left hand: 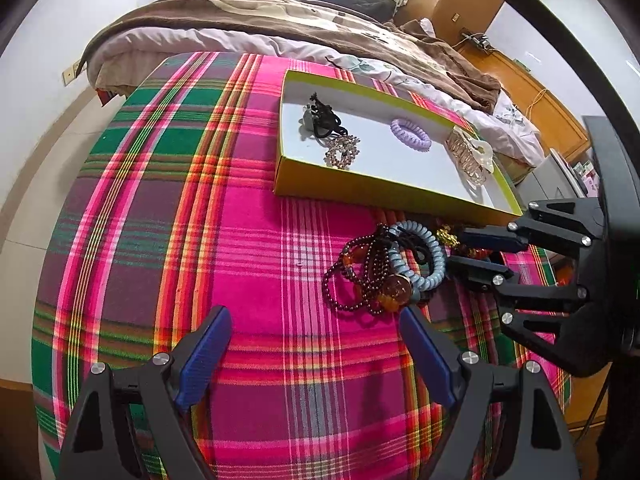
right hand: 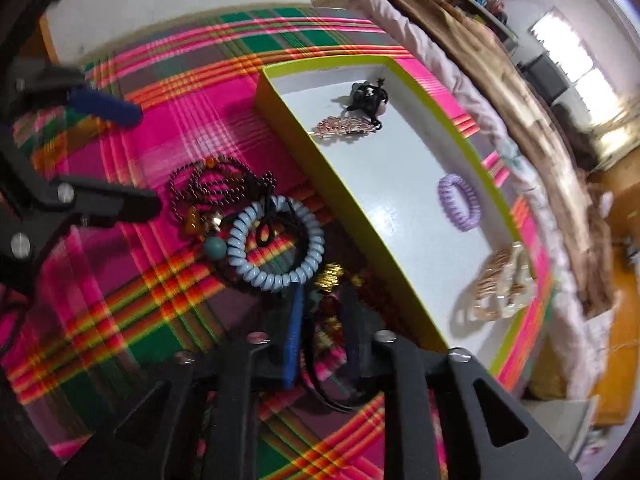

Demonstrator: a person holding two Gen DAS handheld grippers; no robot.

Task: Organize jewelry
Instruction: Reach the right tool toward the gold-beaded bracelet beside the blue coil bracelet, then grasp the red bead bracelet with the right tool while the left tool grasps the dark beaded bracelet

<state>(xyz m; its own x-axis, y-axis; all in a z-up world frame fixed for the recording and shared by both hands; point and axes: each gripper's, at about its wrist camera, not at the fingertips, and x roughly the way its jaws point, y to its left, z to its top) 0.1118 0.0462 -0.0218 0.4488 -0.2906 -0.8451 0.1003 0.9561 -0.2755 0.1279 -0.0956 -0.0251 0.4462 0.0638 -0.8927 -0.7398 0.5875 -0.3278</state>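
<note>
A yellow-green box [left hand: 352, 189] [right hand: 360, 216] with a white floor lies on the plaid cloth. In it are a black hair tie [left hand: 326, 118], a rhinestone clip [left hand: 342, 151], a purple coil tie [left hand: 411, 134] [right hand: 459, 201] and a cream claw clip [left hand: 470, 156] [right hand: 502, 284]. In front of the box lies a pile: dark bead bracelets [left hand: 360, 280] [right hand: 212, 188] and a blue coil tie [left hand: 424, 260] [right hand: 276, 242]. My left gripper [left hand: 316, 324] is open and empty, just short of the pile. My right gripper [right hand: 322, 300] [left hand: 464, 250] has its jaws nearly closed around a gold and red beaded piece [right hand: 330, 280] beside the pile.
The plaid cloth [left hand: 180, 220] covers a round-looking table. A bed with a brown blanket [left hand: 280, 16] lies behind it. Wooden furniture [left hand: 540, 100] stands at the right. My left gripper's fingers [right hand: 108, 108] show at the left of the right wrist view.
</note>
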